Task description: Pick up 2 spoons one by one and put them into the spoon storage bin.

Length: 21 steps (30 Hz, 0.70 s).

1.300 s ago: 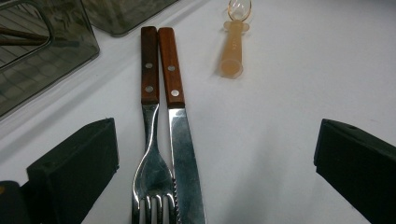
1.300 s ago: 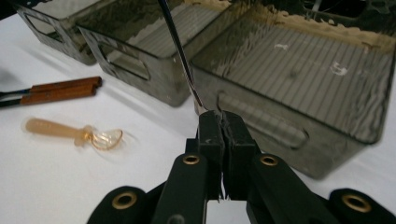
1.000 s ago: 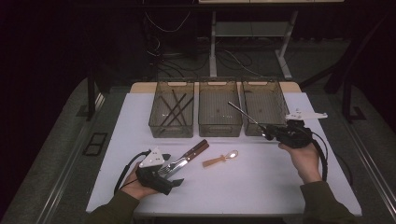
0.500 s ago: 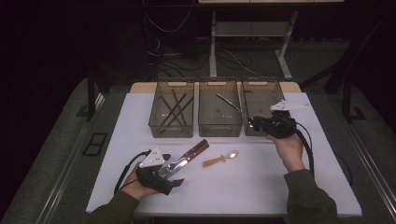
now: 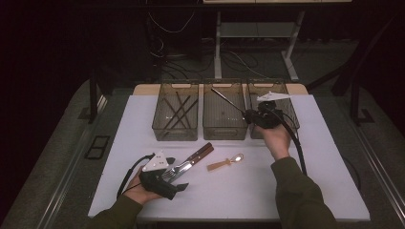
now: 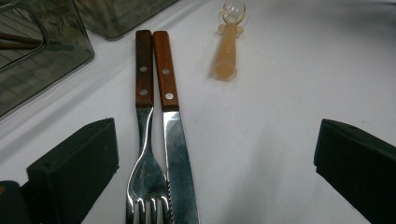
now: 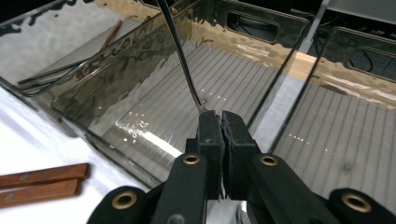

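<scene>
The right gripper [image 7: 219, 122] clamps a thin steel utensil [image 7: 180, 51] over the ribbed clear middle bin [image 7: 243, 60]. The left gripper [image 6: 215, 158], jaws wide and empty, straddles the wood-handled fork [image 6: 144, 121] and knife [image 6: 173, 130].

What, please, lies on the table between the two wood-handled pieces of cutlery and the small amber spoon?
Nothing: in the left gripper view, bare white table separates the knife, lying beside the fork, from the amber spoon.

The white surface [image 5: 310, 181] carries three clear bins [image 5: 225, 117] in a row, a wooden-handled fork [image 6: 144, 116] and knife [image 6: 170, 126] side by side, and a small amber spoon [image 5: 225, 163].
</scene>
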Available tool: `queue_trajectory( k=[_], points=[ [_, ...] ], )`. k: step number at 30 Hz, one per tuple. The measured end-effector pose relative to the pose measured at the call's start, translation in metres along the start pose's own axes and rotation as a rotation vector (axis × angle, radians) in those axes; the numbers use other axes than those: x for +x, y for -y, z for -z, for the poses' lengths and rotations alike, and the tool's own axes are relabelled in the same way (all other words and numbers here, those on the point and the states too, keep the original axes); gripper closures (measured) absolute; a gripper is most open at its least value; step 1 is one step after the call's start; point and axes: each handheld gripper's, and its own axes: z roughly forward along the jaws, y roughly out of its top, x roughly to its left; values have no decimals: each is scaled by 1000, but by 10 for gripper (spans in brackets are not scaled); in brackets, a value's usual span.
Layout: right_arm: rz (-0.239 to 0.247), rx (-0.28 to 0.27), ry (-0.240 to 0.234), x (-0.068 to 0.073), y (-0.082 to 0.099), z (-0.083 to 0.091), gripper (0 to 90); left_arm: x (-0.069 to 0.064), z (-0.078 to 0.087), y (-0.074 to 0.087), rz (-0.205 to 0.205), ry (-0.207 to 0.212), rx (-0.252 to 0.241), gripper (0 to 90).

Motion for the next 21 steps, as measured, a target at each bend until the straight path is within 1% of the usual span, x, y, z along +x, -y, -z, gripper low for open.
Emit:
queue_trajectory(
  k=[3, 9, 13, 15, 18, 19, 20, 21],
  points=[
    [0, 21, 7, 4, -4, -10, 877, -1, 0, 0, 2, 1, -3, 0],
    [21, 67, 20, 8, -3, -28, 876, -1, 0, 0, -6, 5, -4, 0],
    [21, 103, 30, 10, -2, -36, 876, -1, 0, 0, -7, 8, -5, 0],
    [31, 119, 24, 11, 0, -39, 876, -1, 0, -1, -7, 8, -6, 0],
    [50, 132, 33, 13, 0, -41, 870, -1, 0, -1, -7, 9, -7, 0],
    [58, 135, 34, 14, 0, -41, 851, -1, 0, -1, -7, 9, -7, 0],
    [64, 125, 36, 14, 0, -41, 785, -1, 0, -1, -7, 9, -7, 0],
    [68, 112, 50, 15, 0, -40, 745, -1, 0, -1, -7, 9, -8, 0]
  ],
)
